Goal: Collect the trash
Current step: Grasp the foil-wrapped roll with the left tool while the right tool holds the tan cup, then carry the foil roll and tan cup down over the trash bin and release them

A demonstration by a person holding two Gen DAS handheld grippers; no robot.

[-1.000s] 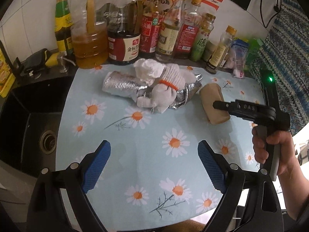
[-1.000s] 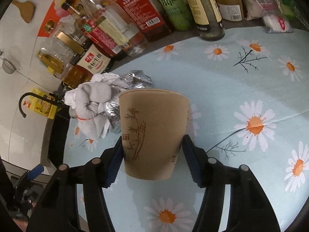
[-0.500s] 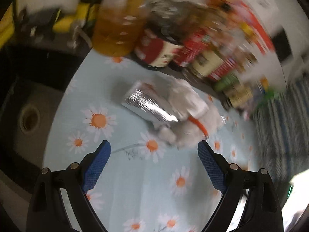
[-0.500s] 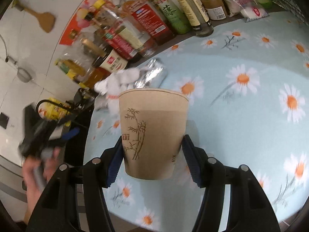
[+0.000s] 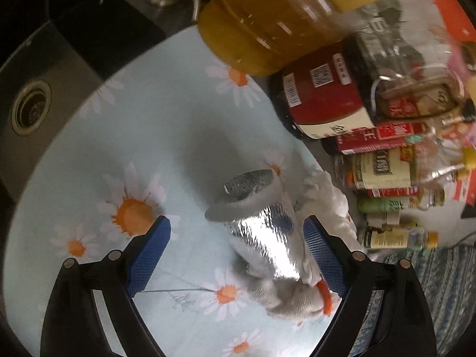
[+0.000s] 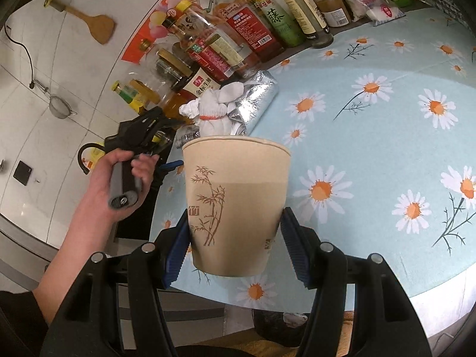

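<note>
My right gripper point(image 6: 235, 244) is shut on a tan paper cup point(image 6: 235, 205) with a bamboo print and holds it above the front edge of the daisy tablecloth point(image 6: 372, 154). My left gripper point(image 5: 238, 250) is open, its blue pads on either side of a silver foil wrapper point(image 5: 261, 232) lying on the cloth. A white cloth bundle with an orange band point(image 5: 297, 294) lies against the foil. The foil point(image 6: 255, 98) and bundle point(image 6: 214, 110) also show in the right wrist view, with the left gripper point(image 6: 142, 131) beside them.
A row of oil and sauce bottles point(image 5: 327, 98) lines the back of the table point(image 6: 238, 29). A black sink point(image 5: 32, 110) with a drain lies to the left. A patterned cloth point(image 5: 446, 297) hangs at the right.
My left gripper has moved forward and down to the foil wrapper, which now sits between its pads. My right gripper has lifted the cup up and back from the table.
</note>
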